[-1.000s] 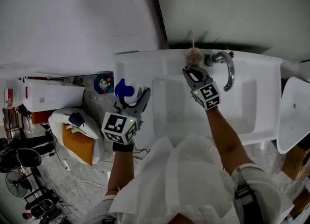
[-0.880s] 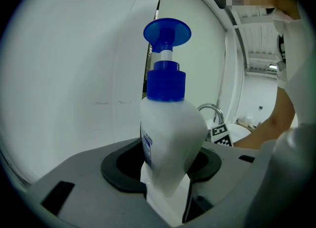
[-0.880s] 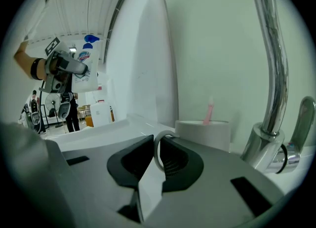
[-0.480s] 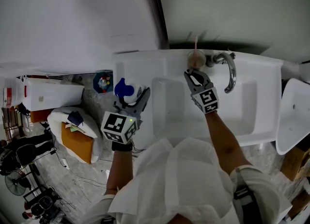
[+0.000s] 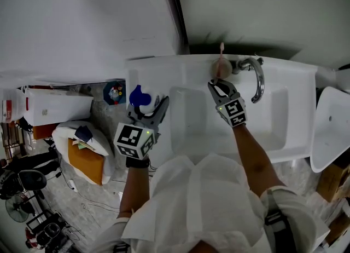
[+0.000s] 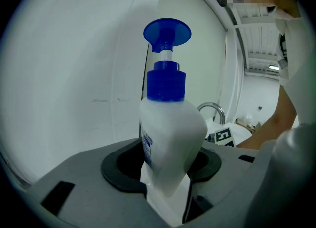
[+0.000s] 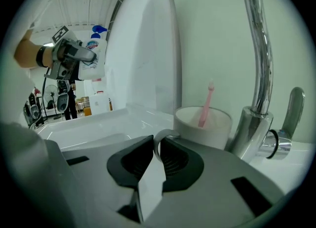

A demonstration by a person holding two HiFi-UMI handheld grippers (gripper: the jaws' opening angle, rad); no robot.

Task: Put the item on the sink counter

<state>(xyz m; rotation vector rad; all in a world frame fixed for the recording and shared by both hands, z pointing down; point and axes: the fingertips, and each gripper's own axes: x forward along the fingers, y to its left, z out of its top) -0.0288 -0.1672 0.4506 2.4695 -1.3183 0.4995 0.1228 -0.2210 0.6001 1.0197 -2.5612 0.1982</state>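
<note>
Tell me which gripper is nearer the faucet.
Right. The right gripper, closed on the cup, sits right beside the faucet. The left gripper, gripping the soap bottle, is across the basin, over the sink's left end.

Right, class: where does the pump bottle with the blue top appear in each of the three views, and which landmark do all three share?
Head view: the pump bottle is left of the sink basin, held in the left gripper.
Left gripper view: centre, upright between the jaws.
Right gripper view: small, upper left, far from the cup.
Shared landmark: the faucet.
</note>
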